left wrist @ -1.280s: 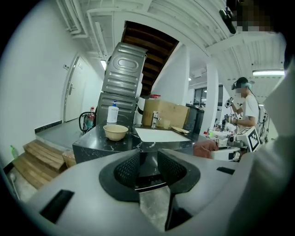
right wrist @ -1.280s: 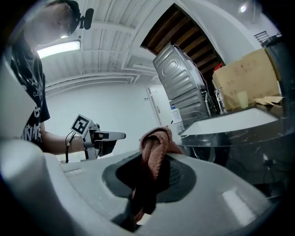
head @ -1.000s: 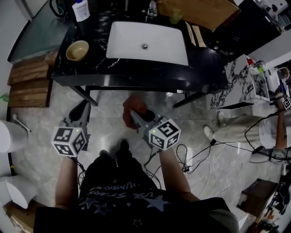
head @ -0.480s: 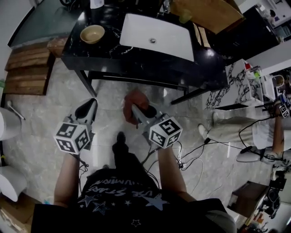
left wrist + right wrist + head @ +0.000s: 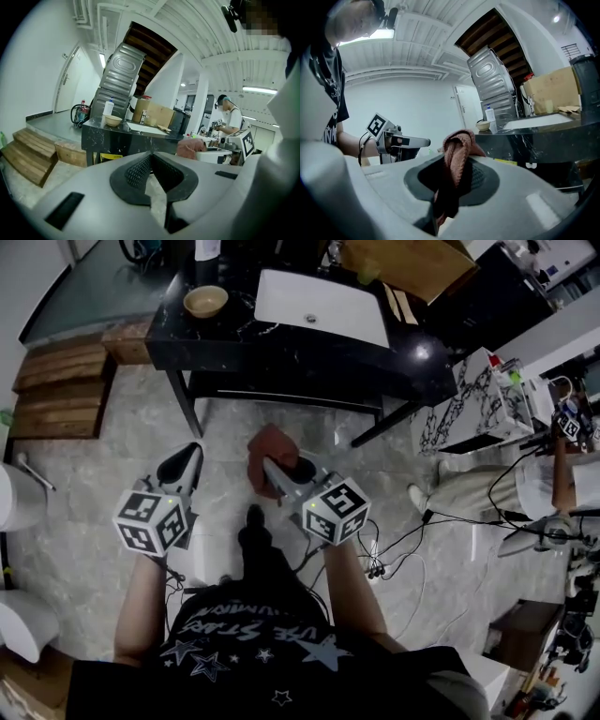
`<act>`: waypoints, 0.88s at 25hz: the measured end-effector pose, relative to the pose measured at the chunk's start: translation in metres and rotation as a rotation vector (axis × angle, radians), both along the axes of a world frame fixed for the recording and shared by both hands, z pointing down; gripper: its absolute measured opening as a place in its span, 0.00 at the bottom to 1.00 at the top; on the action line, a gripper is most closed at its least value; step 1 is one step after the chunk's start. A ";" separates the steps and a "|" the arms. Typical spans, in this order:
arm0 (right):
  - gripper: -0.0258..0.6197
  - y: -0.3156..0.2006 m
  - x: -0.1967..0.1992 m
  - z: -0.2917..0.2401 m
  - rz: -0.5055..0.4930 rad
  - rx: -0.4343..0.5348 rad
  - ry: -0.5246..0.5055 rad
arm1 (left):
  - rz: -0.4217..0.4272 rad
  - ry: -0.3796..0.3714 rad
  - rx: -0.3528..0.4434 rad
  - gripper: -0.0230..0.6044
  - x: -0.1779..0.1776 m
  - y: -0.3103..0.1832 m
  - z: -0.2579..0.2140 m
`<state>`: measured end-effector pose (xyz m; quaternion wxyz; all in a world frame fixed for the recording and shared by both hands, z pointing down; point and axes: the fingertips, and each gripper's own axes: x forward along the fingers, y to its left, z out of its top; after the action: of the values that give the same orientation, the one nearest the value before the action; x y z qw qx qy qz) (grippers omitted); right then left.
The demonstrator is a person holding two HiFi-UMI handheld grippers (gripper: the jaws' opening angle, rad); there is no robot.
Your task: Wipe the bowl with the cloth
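Observation:
A tan bowl (image 5: 205, 301) stands on the left end of the black counter (image 5: 281, 348), left of the white sink (image 5: 322, 306); it also shows far off as the bowl (image 5: 113, 120) and the bowl (image 5: 483, 125). Both grippers hang over the floor, well short of the counter. My right gripper (image 5: 278, 472) is shut on a reddish-brown cloth (image 5: 269, 451), and the cloth (image 5: 457, 154) bunches up between its pads. My left gripper (image 5: 187, 460) has just been closing; the left gripper (image 5: 150, 157) is shut with nothing between its pads.
Wooden steps (image 5: 56, 395) lie left of the counter. A white bottle (image 5: 206, 247) stands behind the bowl. Cables (image 5: 403, 540) trail over the floor at the right, near a marble-topped table (image 5: 469, 399) and another person (image 5: 553, 488). A white fixture (image 5: 11, 498) sits at the left edge.
The counter and bowl have slid up and shrunk in the head view, so both grippers now lie farther from them. The cloth has stayed in the right gripper.

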<state>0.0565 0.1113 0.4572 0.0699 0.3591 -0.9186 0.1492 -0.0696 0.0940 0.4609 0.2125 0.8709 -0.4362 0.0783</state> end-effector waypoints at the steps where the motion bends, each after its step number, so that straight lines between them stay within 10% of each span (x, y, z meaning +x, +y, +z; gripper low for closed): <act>1: 0.14 0.008 -0.004 -0.002 0.000 0.003 0.007 | 0.005 0.003 0.005 0.07 -0.002 0.008 -0.003; 22: 0.14 0.143 -0.040 -0.031 0.061 0.060 0.018 | 0.050 0.005 0.049 0.07 -0.046 0.140 -0.030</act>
<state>0.0168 0.2545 0.4260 0.0627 0.3900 -0.9108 0.1202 -0.1153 0.2344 0.4305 0.1900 0.8868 -0.4154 0.0707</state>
